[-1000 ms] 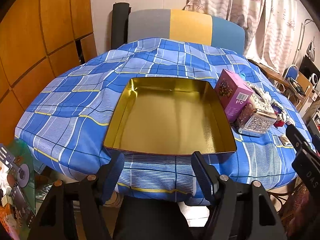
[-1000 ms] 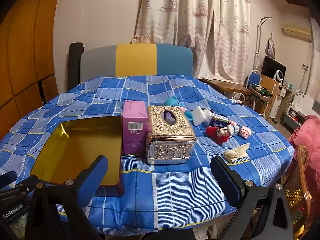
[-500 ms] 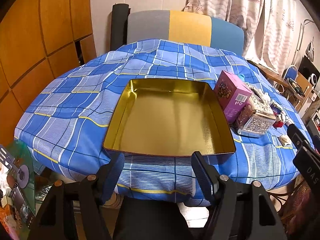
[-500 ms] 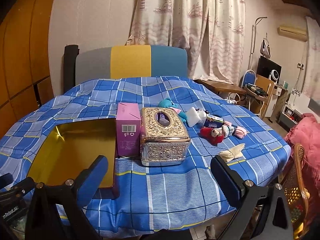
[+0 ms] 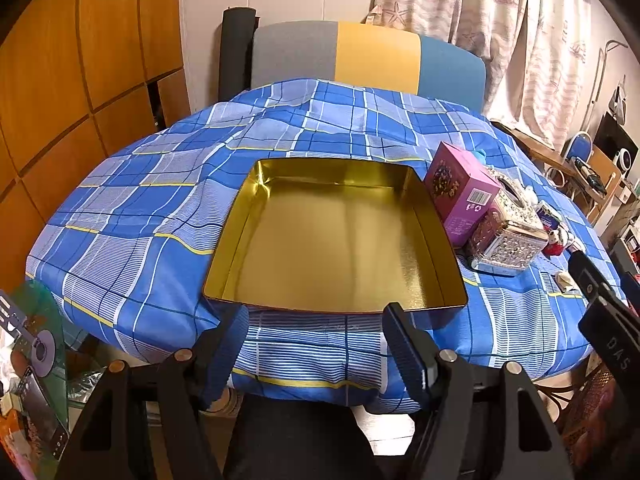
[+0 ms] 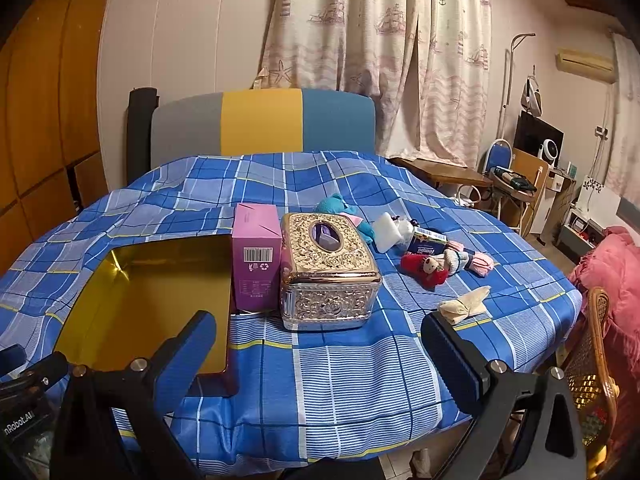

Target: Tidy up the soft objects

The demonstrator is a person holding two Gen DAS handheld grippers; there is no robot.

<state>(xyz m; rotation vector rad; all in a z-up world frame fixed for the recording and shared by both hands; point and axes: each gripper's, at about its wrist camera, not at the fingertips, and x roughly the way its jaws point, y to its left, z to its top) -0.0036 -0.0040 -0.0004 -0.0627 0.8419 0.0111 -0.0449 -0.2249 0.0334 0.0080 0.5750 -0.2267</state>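
Note:
An empty gold tin tray lies on the blue checked tablecloth. To its right, past a purple box and a metal tissue box, sit soft toys: a teal plush, a red bear, a white piece, small pink items and a cream cloth. My left gripper is open at the table's near edge, just in front of the tray. My right gripper is open and empty, in front of the tissue box. The cream cloth lies just beyond its right finger.
A purple box and an ornate metal tissue box stand between tray and toys. A tissue packet lies among the toys. A striped chair back stands behind the table. A wicker chair is at right.
Both cameras have drawn slightly back and up from the table, so the tray and boxes sit a little farther off. Both grippers stay open and nothing on the table has moved.

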